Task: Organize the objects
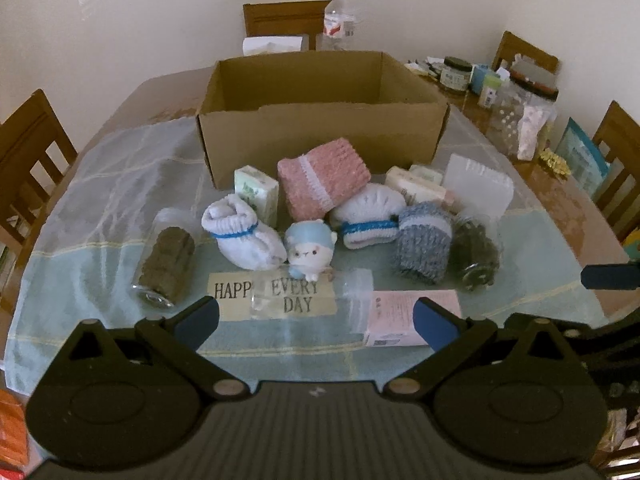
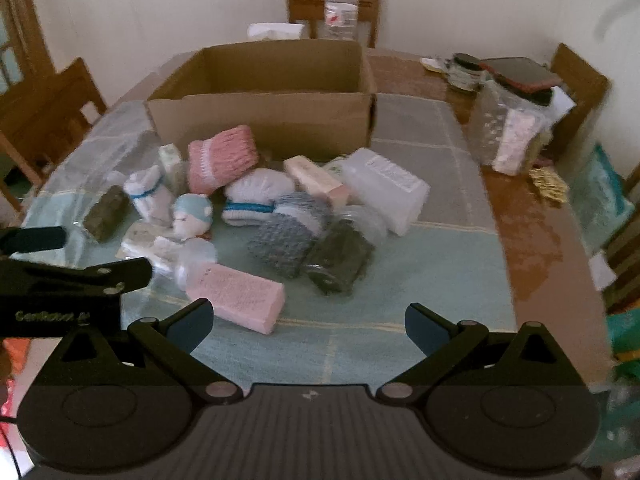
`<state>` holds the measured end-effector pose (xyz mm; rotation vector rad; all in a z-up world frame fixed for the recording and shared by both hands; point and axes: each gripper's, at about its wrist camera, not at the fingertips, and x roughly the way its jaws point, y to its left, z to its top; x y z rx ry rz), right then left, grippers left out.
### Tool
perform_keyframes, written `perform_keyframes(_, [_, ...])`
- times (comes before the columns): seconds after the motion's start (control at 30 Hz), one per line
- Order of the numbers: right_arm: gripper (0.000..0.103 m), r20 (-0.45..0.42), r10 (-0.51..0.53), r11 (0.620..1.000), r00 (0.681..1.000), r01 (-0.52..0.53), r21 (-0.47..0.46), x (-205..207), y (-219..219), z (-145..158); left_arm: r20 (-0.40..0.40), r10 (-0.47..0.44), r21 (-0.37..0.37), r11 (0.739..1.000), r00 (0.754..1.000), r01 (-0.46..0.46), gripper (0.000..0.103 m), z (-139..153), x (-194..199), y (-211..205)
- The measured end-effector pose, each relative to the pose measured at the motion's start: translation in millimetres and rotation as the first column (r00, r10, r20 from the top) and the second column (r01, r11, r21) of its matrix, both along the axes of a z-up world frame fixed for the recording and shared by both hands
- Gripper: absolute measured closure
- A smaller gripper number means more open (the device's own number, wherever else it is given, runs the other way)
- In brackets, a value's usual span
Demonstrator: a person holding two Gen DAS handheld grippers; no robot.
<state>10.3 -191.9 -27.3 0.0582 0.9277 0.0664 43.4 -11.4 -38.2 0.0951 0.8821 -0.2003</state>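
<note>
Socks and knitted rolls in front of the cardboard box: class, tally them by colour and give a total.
Pink knitted roll: 1
White socks with a blue band: 2
Blue-grey knitted roll: 1
Total: 4

The whole right wrist view is smeared, so the print on the pink rectangular packet (image 2: 236, 298) cannot be read, while in the left wrist view the open brown cardboard box (image 1: 320, 136) hides the lower part of the clear plastic water bottle (image 1: 339, 20).
</note>
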Motion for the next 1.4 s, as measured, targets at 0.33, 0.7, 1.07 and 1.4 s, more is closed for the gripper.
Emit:
perform_keyframes(0.33, [0.0,-0.023,-0.044,0.999,0.999,0.045,0.025,-1.1,-2.2,-35.4,-0.027,-0.053,0.012,0.998,0.998,0.054,0.0,-28.9,14.3,11.3])
perform_keyframes(0.7, [0.0,-0.069,-0.102,0.992,0.992,0.106,0.065,0.1,0.8,-55.2,-0.046,-0.125,-0.027,0.992,0.991,0.124,0.0,-50.7,42.9,5.6])
perform_keyframes(1.07, [0.0,-0.077,-0.115,0.991,0.99,0.12,0.061,8.5,11.3,-57.6,-0.065,-0.12,0.028,0.992,0.991,0.122,0.0,-64.9,57.4,16.5])
perform_keyframes(1.4, [0.0,-0.084,-0.071,0.994,0.994,0.078,0.078,27.4,36.3,-66.3,-0.071,-0.111,0.063,0.991,0.991,0.116,0.001,-63.4,63.4,45.2])
